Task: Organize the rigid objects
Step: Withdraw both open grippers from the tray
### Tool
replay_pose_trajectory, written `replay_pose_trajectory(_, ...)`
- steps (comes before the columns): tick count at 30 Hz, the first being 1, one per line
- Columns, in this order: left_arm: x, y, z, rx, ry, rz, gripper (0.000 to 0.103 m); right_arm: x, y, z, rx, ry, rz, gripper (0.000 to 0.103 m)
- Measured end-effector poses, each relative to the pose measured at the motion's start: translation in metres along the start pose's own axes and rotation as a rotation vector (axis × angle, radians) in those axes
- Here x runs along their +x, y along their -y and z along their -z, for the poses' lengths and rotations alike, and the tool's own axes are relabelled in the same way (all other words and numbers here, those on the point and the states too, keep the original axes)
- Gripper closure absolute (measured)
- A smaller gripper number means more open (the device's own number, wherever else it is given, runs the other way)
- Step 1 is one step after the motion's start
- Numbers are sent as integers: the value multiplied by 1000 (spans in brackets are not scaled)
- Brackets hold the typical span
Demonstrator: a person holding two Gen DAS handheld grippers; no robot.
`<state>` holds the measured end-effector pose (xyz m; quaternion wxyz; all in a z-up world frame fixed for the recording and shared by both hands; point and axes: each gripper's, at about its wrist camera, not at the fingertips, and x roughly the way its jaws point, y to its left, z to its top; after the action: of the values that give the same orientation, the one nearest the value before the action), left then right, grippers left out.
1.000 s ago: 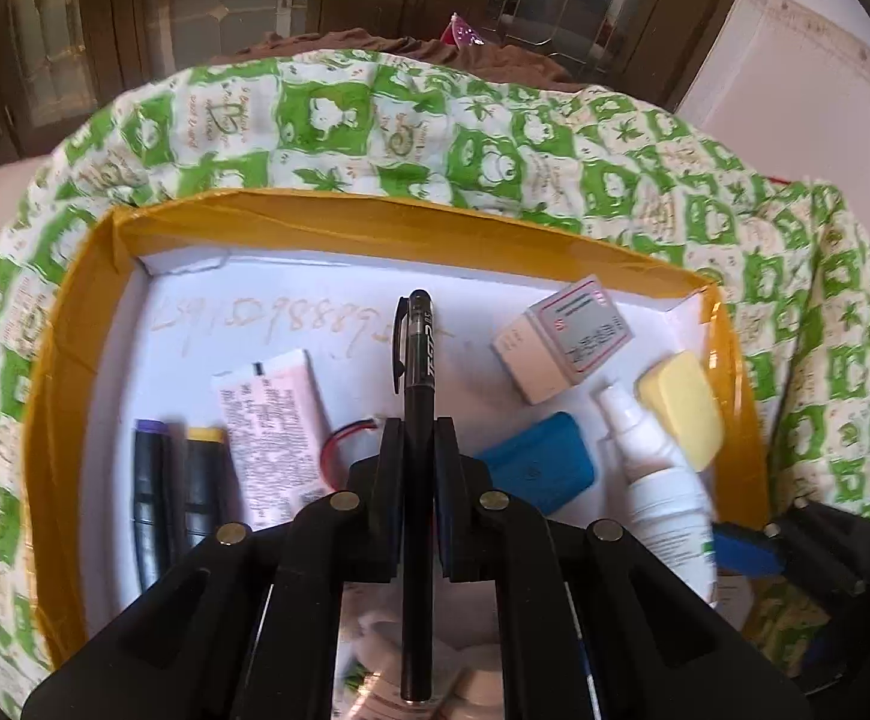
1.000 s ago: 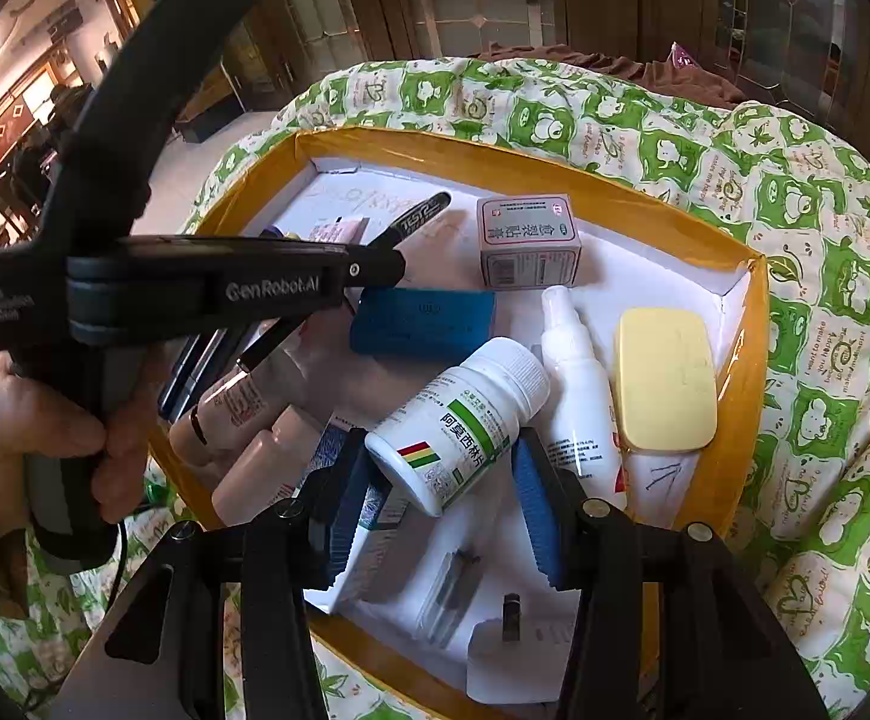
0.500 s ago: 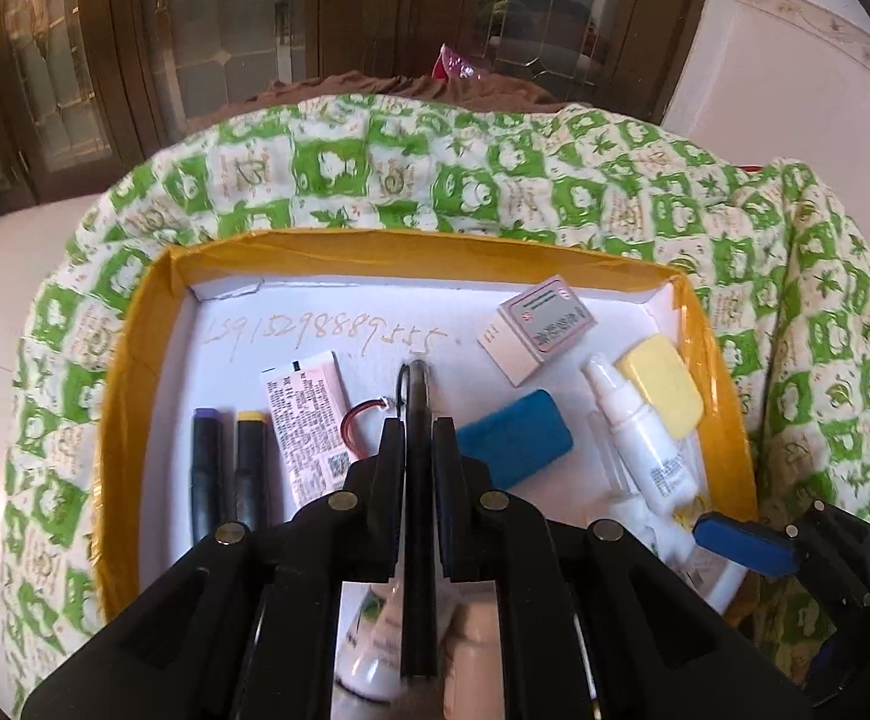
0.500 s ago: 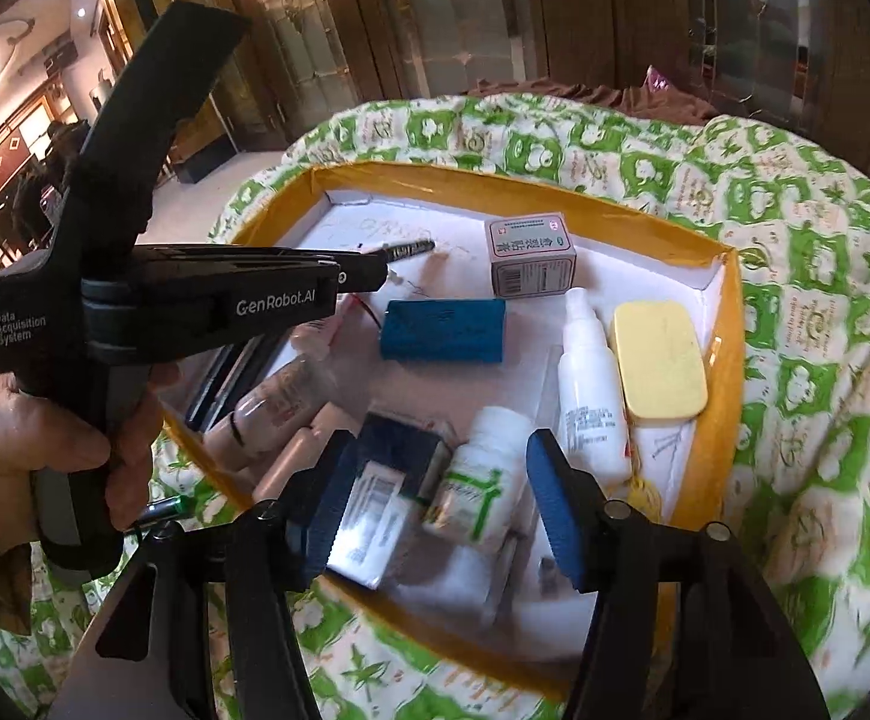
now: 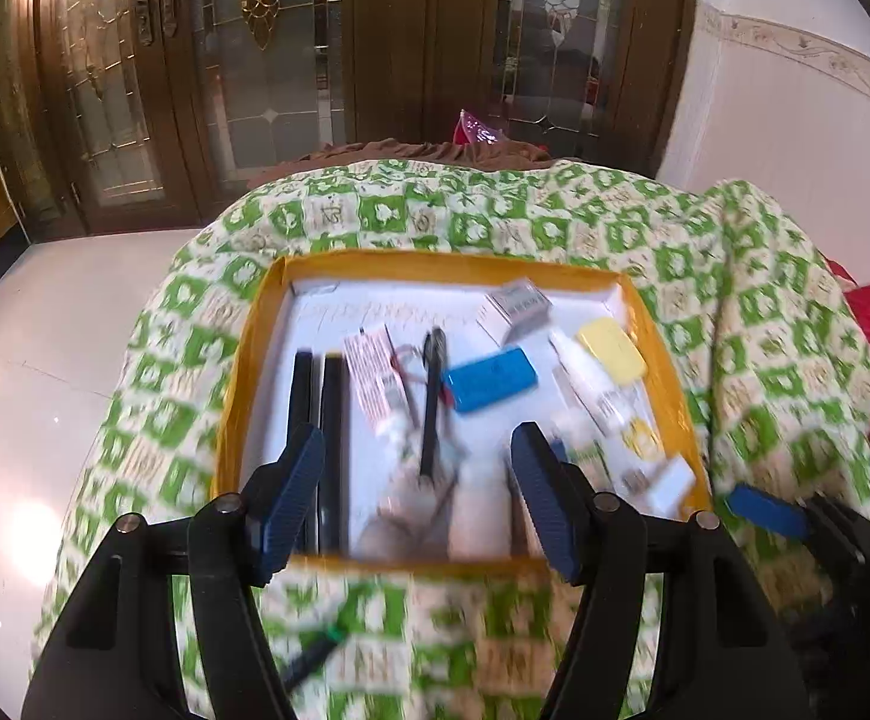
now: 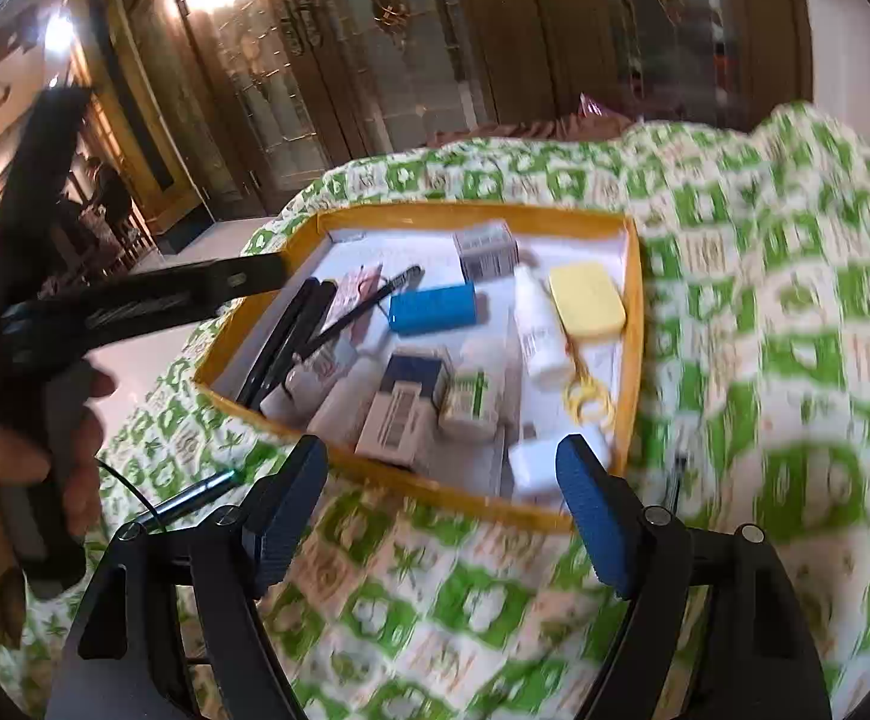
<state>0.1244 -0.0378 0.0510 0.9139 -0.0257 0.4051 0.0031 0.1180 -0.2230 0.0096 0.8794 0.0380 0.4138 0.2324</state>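
Observation:
The yellow-rimmed tray (image 5: 453, 264) holds several items on the green checked cloth. A black pen (image 5: 432, 402) lies loose in it, between a pink tube (image 5: 375, 384) and a blue case (image 5: 489, 378). My left gripper (image 5: 417, 498) hangs above the tray's near rim, its jaws opening with nothing between them. In the right wrist view a white pill bottle (image 6: 471, 399) lies in the tray (image 6: 471, 213) beside a blue and white box (image 6: 405, 414). My right gripper (image 6: 438, 516) is back over the cloth, jaws opening and empty. The left gripper (image 6: 279, 270) shows at left, held by a hand.
Two dark markers (image 5: 315, 420), a white spray bottle (image 5: 585, 378), a yellow pad (image 5: 609, 351), a small carton (image 5: 516, 309) and yellow scissors (image 6: 585, 390) also lie in the tray. A dark pen (image 6: 195, 495) rests on the cloth outside it. Wooden glass doors stand behind.
The left gripper let go of the black pen, which now lies in the tray. The right gripper released the pill bottle. Both opened and pulled back and up from the tray.

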Motion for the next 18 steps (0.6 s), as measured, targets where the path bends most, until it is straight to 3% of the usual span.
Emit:
replay_pose_trajectory(4,-29,13,23,44,31,-19,35,-11,4,11,35,2,21,29)
replay_pose_trajectory(7,-50,19,36,68,57,-22,32,-22,3,19,63,20,34,21)
replay_pose_trajectory(16,-92,22,58,71,102,-31,30,-44,-11,43,73,33,63,20)
replay_pose_trajectory(18,-98,21,60,71,111,-42,21,-49,-14,47,74,37,68,19)
